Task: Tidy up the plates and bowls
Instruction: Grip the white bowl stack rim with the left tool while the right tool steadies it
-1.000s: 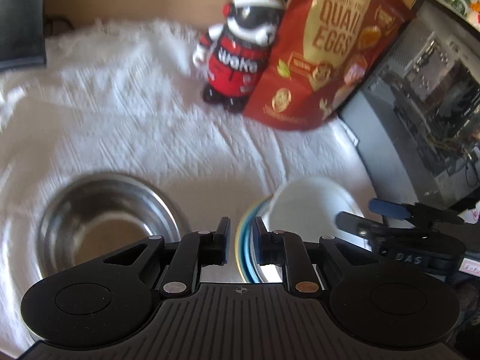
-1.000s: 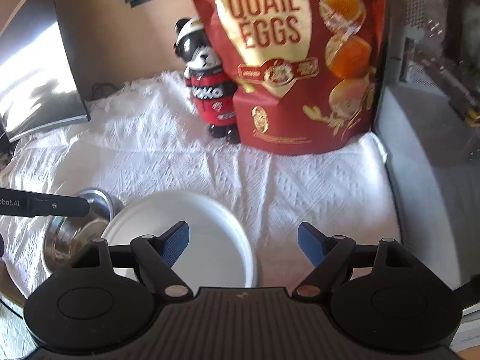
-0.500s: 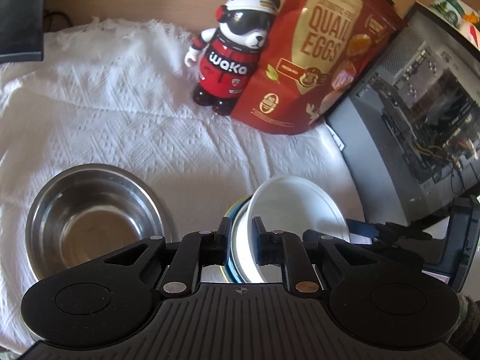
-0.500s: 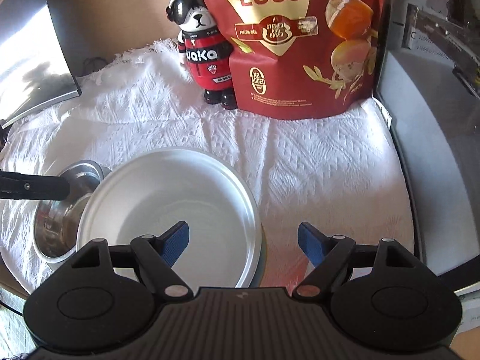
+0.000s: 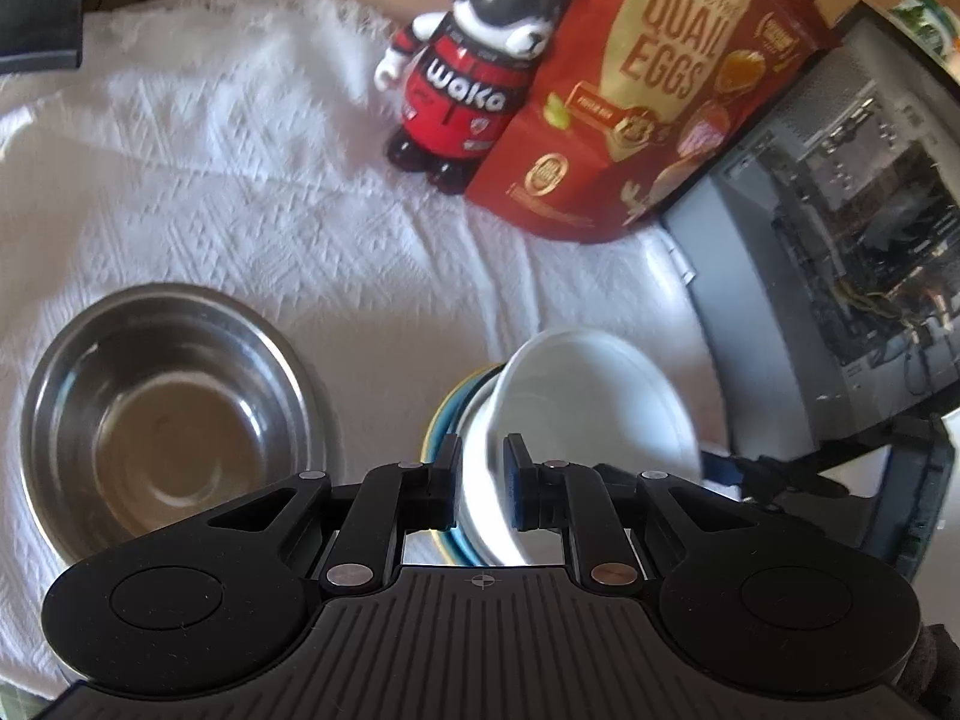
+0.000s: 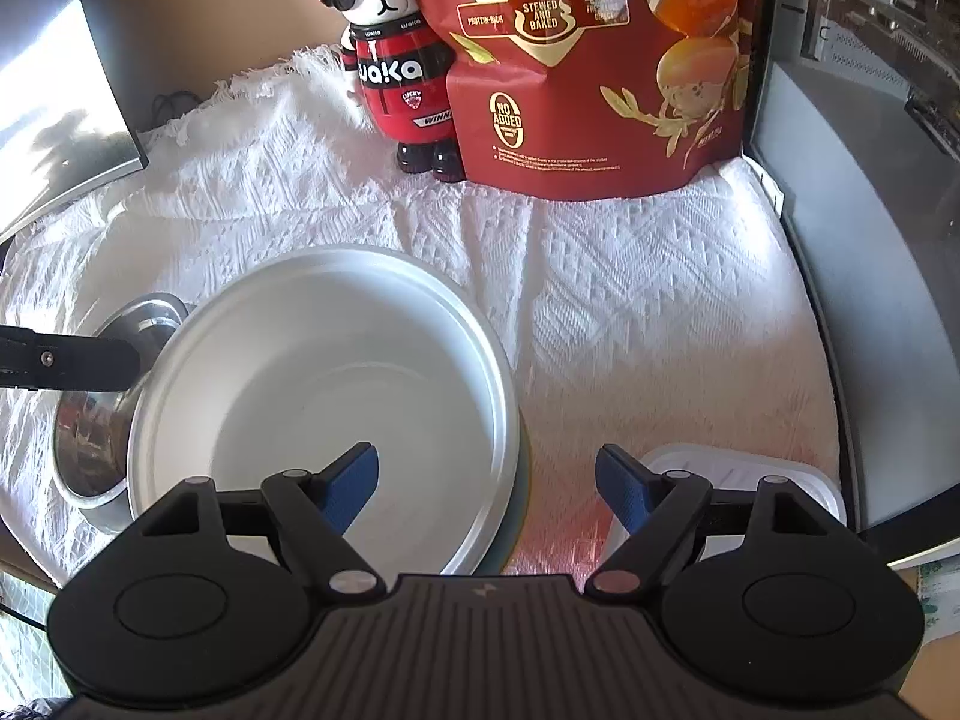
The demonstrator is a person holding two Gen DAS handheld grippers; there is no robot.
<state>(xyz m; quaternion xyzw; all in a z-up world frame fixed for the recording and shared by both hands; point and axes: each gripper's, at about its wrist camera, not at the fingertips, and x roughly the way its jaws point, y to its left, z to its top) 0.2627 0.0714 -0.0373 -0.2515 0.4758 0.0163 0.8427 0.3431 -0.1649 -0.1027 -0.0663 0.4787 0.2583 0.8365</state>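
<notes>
My left gripper is shut on the near rim of a white bowl, which tilts up over a dish with a blue and yellow rim. A steel bowl stands empty to its left on the white cloth. In the right wrist view the white bowl fills the lower left, the steel bowl is half hidden behind it, and the dish's rim peeks out beneath. My right gripper is open, one finger over the bowl's inside and the other over the cloth, touching nothing.
A panda figure and a red quail-egg bag stand at the back of the cloth. A grey computer case walls off the right side. A white rectangular container lies under my right finger. A monitor leans at the far left.
The white bowl has tilted up in the left gripper's hold and looms larger in the right wrist view. The right gripper now points lower, bringing the white container into sight.
</notes>
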